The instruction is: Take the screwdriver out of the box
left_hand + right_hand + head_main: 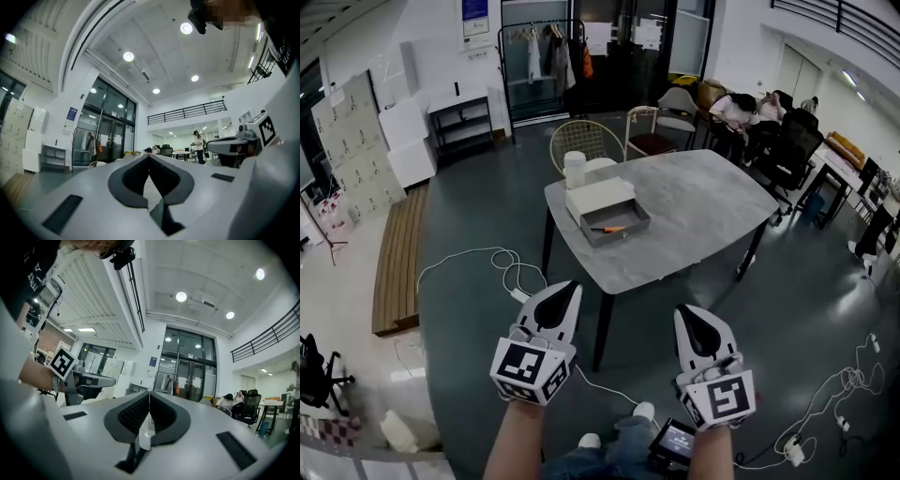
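White plastic, two items, nearest you: your left gripper and your right gripper, held side by side over the dark floor and well short of the table, each with its marker cube at your wrist. The left gripper's own view shows its dark pads pressed together at the tips with nothing between them. The right gripper's view shows the ribbed pads clamped flat against each other, likewise empty. Next, a white cable looped on the floor, left of the table legs. Beyond it, a grey stone-look table. On its left half, a grey drawer tray pulled out toward you from a white box. The screwdriver, orange-handled, lies flat inside that tray, well apart from both grippers. A white canister stands just behind the box. Behind the table are a wire-back chair and a red-seated chair; farthest, a clothes rack by the glass doors.
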The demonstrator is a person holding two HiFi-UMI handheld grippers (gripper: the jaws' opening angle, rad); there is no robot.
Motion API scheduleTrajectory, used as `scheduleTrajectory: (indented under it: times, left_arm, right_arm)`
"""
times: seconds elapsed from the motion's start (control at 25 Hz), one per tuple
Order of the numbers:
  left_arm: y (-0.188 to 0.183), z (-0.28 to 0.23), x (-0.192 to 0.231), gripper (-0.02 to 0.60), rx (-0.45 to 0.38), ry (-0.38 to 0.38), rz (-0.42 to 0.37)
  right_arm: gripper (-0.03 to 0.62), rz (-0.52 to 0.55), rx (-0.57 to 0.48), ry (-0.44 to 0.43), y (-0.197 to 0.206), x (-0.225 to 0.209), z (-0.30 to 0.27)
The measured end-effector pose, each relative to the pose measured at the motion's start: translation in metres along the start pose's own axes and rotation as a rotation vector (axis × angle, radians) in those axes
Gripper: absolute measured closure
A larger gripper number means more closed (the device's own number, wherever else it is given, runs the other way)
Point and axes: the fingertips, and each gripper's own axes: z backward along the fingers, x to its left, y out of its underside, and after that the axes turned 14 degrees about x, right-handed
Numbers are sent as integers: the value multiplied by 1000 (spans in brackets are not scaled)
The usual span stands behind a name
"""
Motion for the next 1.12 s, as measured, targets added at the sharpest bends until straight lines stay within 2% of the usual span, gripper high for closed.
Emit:
scheduleTrajectory:
  times: [0.2, 0.44, 0.8, 1.0, 1.12]
  left_arm:
    - [-2, -27, 6, 569, 15, -30, -17]
    - [-5, -85, 17, 569, 23, -97, 0]
    - [-20, -179, 35, 569, 12, -255, 52]
    - [-23, -197, 41, 569, -1, -365, 84]
    - [-20, -210, 41, 569, 22, -408, 94]
  right_arm:
    - [568, -8, -13, -26, 6, -22, -25]
    - [568, -13, -31, -103, 14, -68, -74]
    - [568, 6, -54, -254, 17, -160, -157]
    - [568, 37, -60, -346, 16, -192, -188]
    - [568, 23, -62, -375, 17, -215, -206]
